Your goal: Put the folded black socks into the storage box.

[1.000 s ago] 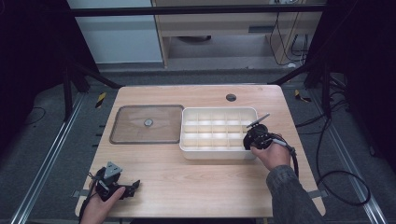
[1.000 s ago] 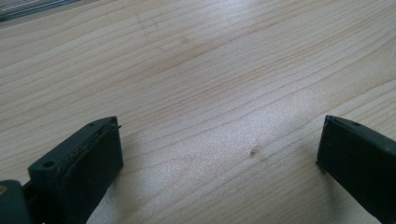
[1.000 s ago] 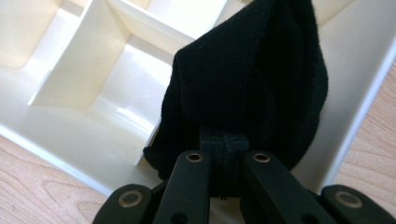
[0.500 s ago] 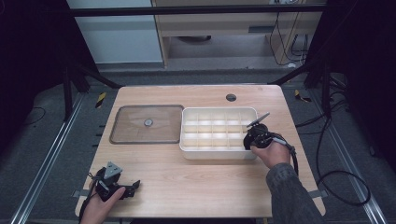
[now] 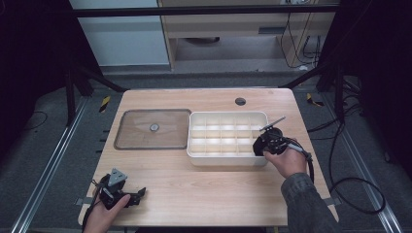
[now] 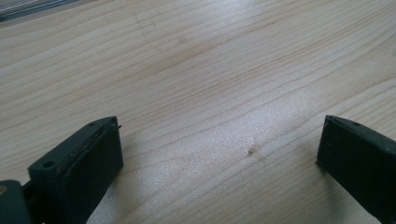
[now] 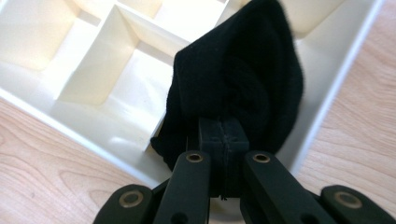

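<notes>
I have the right gripper (image 7: 223, 140) with its jaws clamped on a black cloth (image 7: 238, 79), which hangs over the near right corner compartment of the white divided tray (image 5: 194, 145). I judge this the placing step: next I should lower the cloth fully inside that compartment, clear of the dividers, then open up. My left gripper (image 6: 217, 154) rests at the near left of the desk (image 5: 204, 189), jaws wide apart on nothing.

The left claw (image 5: 138, 193) is held low with its jaws spread wide, while the right claw (image 7: 223, 122) is pressed closed, pointed downward.
</notes>
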The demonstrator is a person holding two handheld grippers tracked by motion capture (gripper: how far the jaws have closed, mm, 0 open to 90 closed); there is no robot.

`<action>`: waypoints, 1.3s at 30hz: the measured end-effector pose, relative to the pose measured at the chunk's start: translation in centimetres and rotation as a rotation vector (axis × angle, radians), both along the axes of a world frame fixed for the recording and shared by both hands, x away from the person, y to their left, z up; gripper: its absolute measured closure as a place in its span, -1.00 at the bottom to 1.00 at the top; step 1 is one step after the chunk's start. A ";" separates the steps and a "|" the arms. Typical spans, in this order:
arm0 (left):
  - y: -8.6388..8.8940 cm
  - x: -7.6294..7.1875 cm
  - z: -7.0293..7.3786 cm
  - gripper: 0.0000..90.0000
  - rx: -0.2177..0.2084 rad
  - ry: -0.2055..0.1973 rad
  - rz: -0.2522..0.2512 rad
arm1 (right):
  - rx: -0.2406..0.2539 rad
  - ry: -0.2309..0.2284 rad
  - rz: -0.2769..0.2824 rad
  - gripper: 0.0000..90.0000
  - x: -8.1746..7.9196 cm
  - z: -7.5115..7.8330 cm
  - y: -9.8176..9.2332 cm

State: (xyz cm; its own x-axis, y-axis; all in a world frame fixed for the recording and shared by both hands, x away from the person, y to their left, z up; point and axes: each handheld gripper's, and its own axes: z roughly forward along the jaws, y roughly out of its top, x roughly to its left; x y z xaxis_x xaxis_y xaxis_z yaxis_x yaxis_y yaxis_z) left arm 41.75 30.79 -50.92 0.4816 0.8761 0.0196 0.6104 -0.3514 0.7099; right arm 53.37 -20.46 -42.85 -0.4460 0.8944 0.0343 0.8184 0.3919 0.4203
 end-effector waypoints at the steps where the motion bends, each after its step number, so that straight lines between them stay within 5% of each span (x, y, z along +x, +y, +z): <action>1: 0.0 0.0 0.0 -1.00 0.001 0.001 -0.002 | 0.004 -0.005 -0.001 1.00 -0.1 0.2 -0.2; 11: 0.0 0.0 0.0 -1.00 0.002 0.001 -0.003 | 0.080 -0.085 -0.012 1.00 -1.1 2.3 -2.0; 39: 0.0 0.0 0.0 -1.00 0.001 0.001 -0.003 | 0.162 -0.273 -0.012 1.00 -3.8 6.5 -3.7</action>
